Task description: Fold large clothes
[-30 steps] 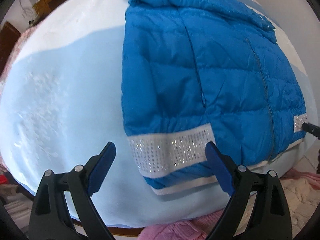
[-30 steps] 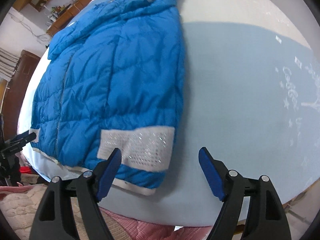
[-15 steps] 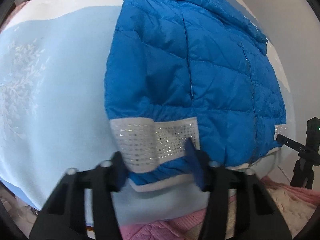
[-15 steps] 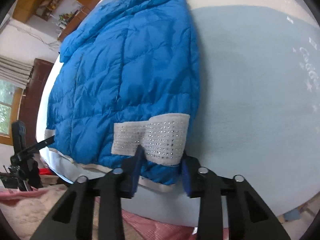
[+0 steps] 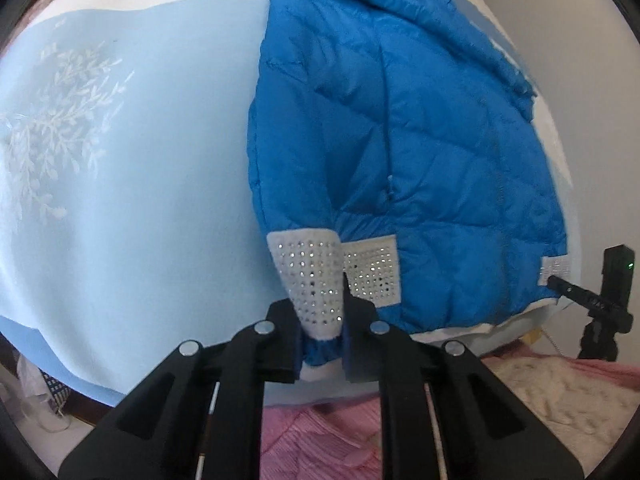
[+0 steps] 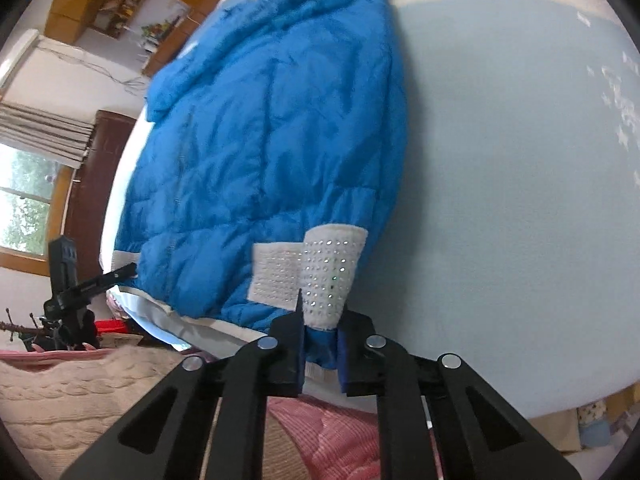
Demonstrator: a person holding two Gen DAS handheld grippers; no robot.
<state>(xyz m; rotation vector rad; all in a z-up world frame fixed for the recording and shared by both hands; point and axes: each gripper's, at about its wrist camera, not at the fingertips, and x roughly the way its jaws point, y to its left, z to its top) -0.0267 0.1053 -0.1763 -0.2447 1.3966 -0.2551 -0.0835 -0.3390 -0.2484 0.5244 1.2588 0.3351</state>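
A blue quilted jacket point(image 5: 400, 140) lies flat on a bed with a light blue sheet point(image 5: 140, 200), zipper side up. My left gripper point(image 5: 322, 344) is at its near left corner, jaws closing, with the white studded band point(image 5: 316, 276) pinched between the pads and bunched upward. In the right wrist view the same jacket point(image 6: 260, 140) spreads away to the left. My right gripper point(image 6: 320, 356) holds the near right corner, its jaws closing tight on the studded band point(image 6: 332, 276) and the blue edge below it.
A black tripod device point(image 5: 616, 276) stands beside the bed's near edge by the jacket's hem, also the tripod device point(image 6: 64, 272) at left. Pink and cream knit blankets point(image 6: 60, 396) lie below the bed edge. Bare sheet point(image 6: 500, 200) stretches beside the jacket.
Both grippers were wide open short of the hem; they moved onto the jacket's two near corners and closed on the studded bands, which now stand bunched up.
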